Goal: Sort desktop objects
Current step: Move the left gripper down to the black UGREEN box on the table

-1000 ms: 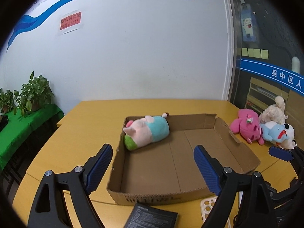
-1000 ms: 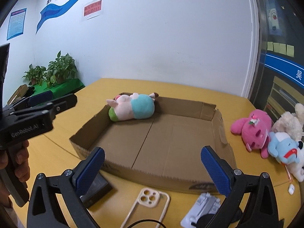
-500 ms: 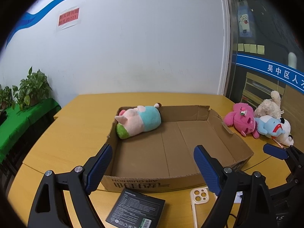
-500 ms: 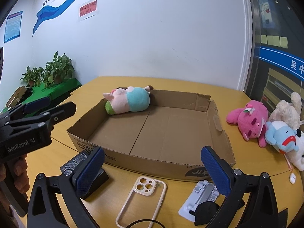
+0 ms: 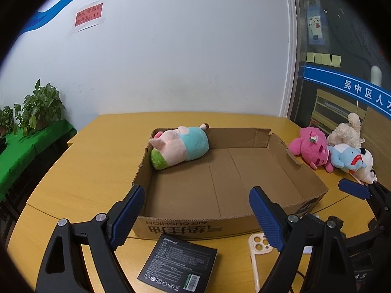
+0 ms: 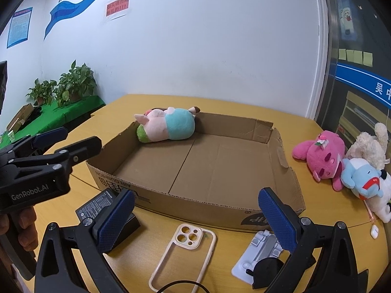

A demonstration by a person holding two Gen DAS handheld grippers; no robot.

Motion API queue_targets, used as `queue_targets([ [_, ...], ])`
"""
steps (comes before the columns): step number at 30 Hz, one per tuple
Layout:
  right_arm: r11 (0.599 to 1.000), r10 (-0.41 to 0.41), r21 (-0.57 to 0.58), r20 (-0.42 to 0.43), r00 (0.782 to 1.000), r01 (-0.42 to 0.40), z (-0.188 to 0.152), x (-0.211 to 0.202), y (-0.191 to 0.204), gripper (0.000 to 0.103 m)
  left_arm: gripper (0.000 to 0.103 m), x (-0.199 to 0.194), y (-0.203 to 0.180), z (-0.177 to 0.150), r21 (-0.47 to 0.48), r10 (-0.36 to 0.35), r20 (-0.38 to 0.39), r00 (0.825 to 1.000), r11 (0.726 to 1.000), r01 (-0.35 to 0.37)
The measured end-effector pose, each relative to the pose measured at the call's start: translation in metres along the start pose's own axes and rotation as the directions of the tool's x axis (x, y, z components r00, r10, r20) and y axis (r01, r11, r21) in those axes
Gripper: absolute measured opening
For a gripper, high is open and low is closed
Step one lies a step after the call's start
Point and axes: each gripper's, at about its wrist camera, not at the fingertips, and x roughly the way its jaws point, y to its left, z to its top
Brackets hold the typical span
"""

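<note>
left gripper (image 5: pixel 196 213): wide open, blue pads far apart, nothing between them, up in the air | right gripper (image 6: pixel 196 222): wide open too, holding nothing, up in the air | hand (image 6: pixel 23 229): wraps the left gripper's black handle, low on the left side in the right view

left hand-held gripper (image 5: pixel 196 216) | you pull it back from the box (image 5: pixel 227 227) | right hand-held gripper (image 6: pixel 196 222) | you draw it back likewise
</note>
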Motion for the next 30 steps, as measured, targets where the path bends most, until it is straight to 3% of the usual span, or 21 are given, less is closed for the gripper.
queue_targets([
  [8, 1.000, 0.021, -0.008, -0.035, 0.999, -0.021, -0.016, 0.009, 0.001, 0.103, 0.088, 0.007, 0.010, -0.016, -0.010, -0.051, -0.058, 0.997, 0.999, 0.050],
  [12, 0.998, 0.055, -0.018, -0.109, 0.993, -0.058, -0.046, 0.020, -0.002, 0.103, 0.088, 0.016, 0.017, -0.036, -0.025, -0.073, -0.130, 0.989, 0.997, 0.070],
  [15, 0.994, 0.107, 0.002, -0.218, 0.970, -0.109, -0.079, 0.035, -0.006, 0.103, 0.088, 0.023, 0.023, -0.052, -0.046, -0.092, -0.183, 0.979, 0.995, 0.085],
  [19, 0.989, 0.145, 0.038, -0.294, 0.945, -0.140, -0.104, 0.050, -0.002, 0.103, 0.088, 0.030, 0.025, -0.071, -0.037, -0.106, -0.240, 0.965, 0.994, 0.101],
  [26, 0.973, 0.224, 0.006, -0.298, 0.928, -0.233, -0.103, 0.061, 0.027, 0.103, 0.088, 0.046, 0.056, -0.085, -0.079, -0.125, -0.309, 0.943, 0.991, 0.106],
  [30, 0.945, 0.299, -0.031, -0.315, 0.901, -0.325, -0.101, 0.063, 0.055, 0.103, 0.086, 0.064, 0.083, -0.093, -0.144, -0.180, -0.363, 0.914, 0.980, 0.136],
])
